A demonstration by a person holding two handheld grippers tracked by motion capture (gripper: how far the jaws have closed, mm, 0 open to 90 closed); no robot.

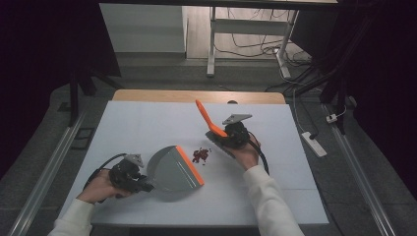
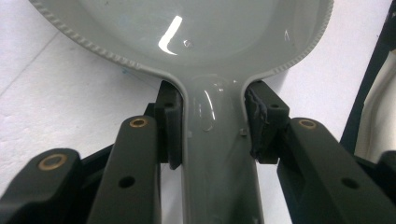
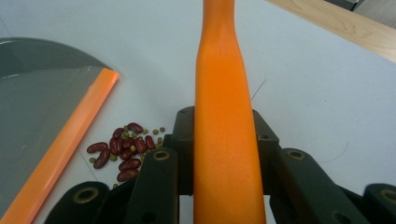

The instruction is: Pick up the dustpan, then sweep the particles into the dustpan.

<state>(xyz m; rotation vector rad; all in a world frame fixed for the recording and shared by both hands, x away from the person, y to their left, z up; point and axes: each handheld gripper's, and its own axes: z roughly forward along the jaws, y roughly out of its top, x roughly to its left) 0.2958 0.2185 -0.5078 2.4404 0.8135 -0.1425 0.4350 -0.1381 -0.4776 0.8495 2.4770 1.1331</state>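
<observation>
Broadly, a white table point(image 1: 147, 123) is seen carrying everything, with a strip of bare wood along its far edge. A grey dustpan point(image 1: 172, 169) with an orange lip is laid toward the near left corner, its handle point(image 2: 212, 140) clamped between the jaws of the left gripper point(image 1: 142, 184). An orange brush handle point(image 1: 206, 118) is held tilted up near the table's middle, pinched tightly by the jaws of the right gripper point(image 1: 221, 135). A small heap of red beans point(image 1: 200, 155) mixed with tiny green ones is scattered between dustpan lip and brush, just beside the lip.
</observation>
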